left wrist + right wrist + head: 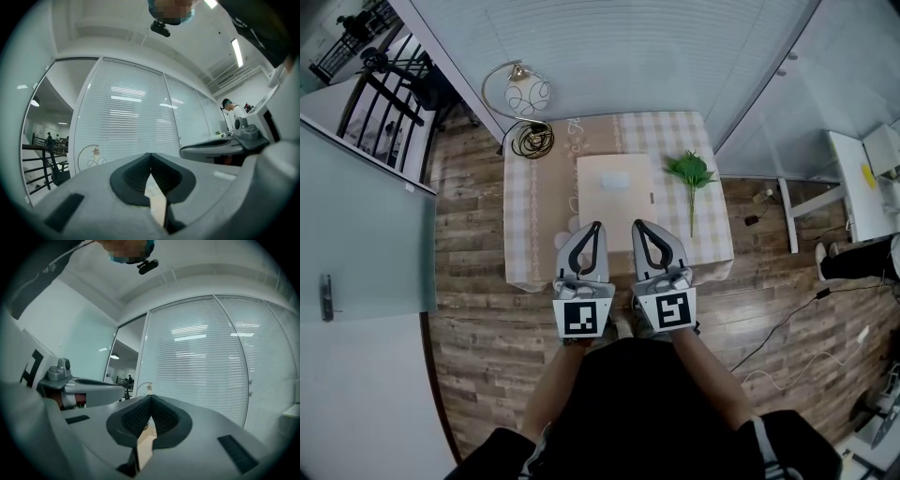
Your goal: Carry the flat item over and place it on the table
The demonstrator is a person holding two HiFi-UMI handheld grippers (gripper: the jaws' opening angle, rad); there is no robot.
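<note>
Flat item lying on the counter, both grippers at its near edge.
The pale flat item point(614, 183) rests mid-counter point(525, 225) on the checked cloth, a green sprig point(692, 173) just to its right. The left gripper point(596, 226) and right gripper point(636, 223) sit level over its near edge, each with jaws pressed together tip to tip.

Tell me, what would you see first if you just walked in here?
Two grey grippers, the left gripper and the right gripper, sit side by side at the near edge of the checked table. Both pinch a pale flat board spread over its middle. A green leafy sprig lies to the board's right, and a round white lamp stands at the far left corner.
</note>
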